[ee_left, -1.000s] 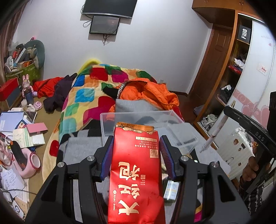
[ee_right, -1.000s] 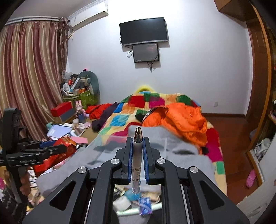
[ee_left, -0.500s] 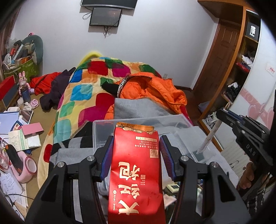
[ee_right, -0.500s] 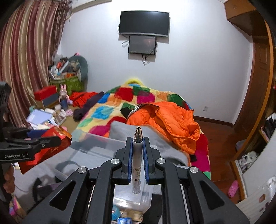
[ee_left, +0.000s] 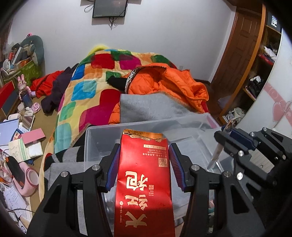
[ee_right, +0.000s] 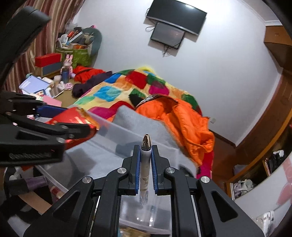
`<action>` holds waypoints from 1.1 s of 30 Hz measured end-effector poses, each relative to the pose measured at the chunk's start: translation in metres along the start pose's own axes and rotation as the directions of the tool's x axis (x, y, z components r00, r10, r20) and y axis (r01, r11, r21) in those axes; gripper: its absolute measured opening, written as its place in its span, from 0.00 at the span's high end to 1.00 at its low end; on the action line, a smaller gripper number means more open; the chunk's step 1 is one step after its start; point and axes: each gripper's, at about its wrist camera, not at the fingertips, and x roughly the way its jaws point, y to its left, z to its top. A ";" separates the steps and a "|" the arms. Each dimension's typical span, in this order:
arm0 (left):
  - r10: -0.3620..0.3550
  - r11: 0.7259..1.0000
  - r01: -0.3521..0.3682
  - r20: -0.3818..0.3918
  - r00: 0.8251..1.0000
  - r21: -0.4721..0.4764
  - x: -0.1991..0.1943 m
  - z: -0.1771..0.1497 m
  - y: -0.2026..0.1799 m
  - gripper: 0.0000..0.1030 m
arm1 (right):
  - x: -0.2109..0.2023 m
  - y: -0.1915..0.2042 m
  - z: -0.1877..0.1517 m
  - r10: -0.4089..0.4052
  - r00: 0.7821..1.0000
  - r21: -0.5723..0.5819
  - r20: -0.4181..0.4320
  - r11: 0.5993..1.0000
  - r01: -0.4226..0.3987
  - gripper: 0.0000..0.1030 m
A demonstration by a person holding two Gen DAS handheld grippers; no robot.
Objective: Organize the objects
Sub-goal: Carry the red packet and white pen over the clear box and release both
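Left gripper (ee_left: pixel 143 164): clamped on red tea packet (ee_left: pixel 144 180), blue pads pressing both long edges; packet upright between the jaws, gold characters on front, torn gold top edge over the bin.
Red tea packet, right wrist view (ee_right: pixel 73 120): at left, sticking out from the left gripper (ee_right: pixel 73 125), above the near-left corner of the bin.
Right gripper (ee_right: pixel 145 169): jaws narrow, squeezed on white pen (ee_right: pixel 145 169); pen held upright along the fingers, metal tip up, clear end down.
White pen, left wrist view (ee_left: pixel 218 151): at right, slanted, lower end pointing down into the bin's right side; held by right gripper (ee_left: pixel 228 140).
Clear plastic bin (ee_left: pixel 102 131): straight ahead of both grippers, open top, sitting on grey cloth (ee_left: pixel 149 107); contents hard to tell through the plastic.
Bin, right wrist view (ee_right: pixel 116 127): below and beyond the pen, rim running left to right.
Bed: patchwork quilt (ee_left: pixel 87 87) with orange jacket (ee_left: pixel 164 85) behind the bin, jacket touching the grey cloth.
Left side floor: scattered books, pink box (ee_left: pixel 33 135), pink round item (ee_left: pixel 30 180), rabbit toy (ee_left: pixel 22 85).
Wall: dark screen (ee_left: pixel 109 7) mounted high.
Right side: wooden shelving (ee_left: pixel 255 63) with clutter.
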 end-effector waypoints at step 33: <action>0.008 1.000 -0.009 0.061 0.998 0.011 -0.051 -0.020 0.003 0.17 | -0.025 -0.032 -0.029 0.284 0.959 0.225 0.001 0.934 -0.277 0.43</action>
